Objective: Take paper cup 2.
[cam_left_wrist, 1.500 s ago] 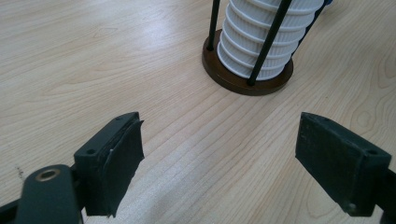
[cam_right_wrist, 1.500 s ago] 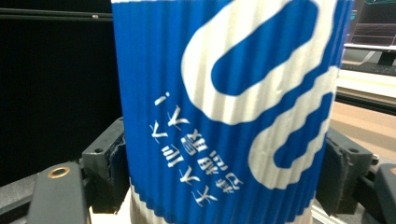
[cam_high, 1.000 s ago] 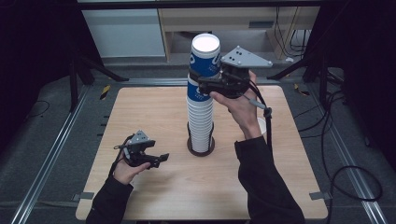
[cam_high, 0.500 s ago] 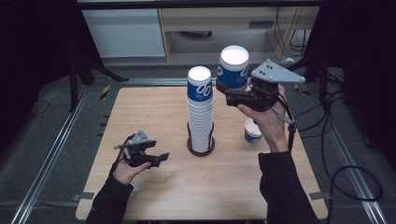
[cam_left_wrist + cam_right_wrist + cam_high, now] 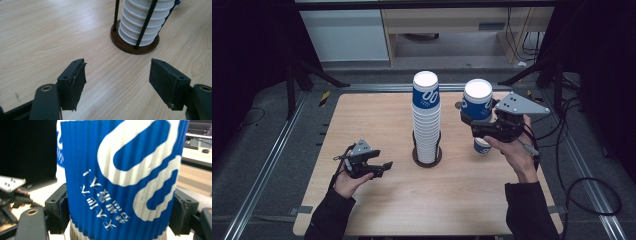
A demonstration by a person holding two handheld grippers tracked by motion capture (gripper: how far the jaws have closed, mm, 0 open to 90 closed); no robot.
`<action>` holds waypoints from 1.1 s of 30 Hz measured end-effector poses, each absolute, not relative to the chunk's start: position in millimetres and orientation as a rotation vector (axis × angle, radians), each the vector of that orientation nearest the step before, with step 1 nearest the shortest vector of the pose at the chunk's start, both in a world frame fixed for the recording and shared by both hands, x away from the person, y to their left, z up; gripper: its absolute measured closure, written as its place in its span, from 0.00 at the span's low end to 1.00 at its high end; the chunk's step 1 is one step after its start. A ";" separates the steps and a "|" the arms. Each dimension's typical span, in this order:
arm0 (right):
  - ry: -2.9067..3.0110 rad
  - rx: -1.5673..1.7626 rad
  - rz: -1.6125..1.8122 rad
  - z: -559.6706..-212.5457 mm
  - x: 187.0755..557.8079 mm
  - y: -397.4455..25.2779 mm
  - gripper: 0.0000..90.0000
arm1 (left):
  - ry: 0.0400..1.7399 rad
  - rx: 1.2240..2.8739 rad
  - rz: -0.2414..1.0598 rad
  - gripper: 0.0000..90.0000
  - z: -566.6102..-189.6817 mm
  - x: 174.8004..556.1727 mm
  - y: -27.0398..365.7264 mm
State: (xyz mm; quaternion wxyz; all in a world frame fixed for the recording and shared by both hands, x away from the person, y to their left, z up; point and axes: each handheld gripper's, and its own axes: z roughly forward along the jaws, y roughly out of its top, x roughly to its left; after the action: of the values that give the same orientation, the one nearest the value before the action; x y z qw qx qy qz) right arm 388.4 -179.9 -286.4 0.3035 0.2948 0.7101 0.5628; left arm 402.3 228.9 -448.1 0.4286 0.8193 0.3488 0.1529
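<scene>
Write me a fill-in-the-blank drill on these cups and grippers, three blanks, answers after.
1. The right gripper is shut on a blue and white ____.
2. The stack of cups stands in a round brown ____ on the table.
3. The left gripper holds nothing; its jaws are ____.

Missing words: cup; holder; open
</scene>
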 end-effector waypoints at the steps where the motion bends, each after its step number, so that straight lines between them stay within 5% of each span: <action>1: 1.890 0.784 1.489 -290.0 386.8 -181.5 0.23 | 0.870 2.044 0.370 0.32 -448.0 402.2 228.5; 33: 2.157 0.735 1.408 -373.7 372.5 -170.4 0.23 | 0.846 1.990 0.345 0.35 -434.5 394.0 220.8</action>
State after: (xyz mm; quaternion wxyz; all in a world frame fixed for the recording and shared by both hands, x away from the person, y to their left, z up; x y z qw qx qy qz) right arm 372.5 -170.4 -373.7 0.2294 0.2671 0.7838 0.5116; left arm 394.0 220.8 -434.5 0.4580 0.8079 0.3434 0.1402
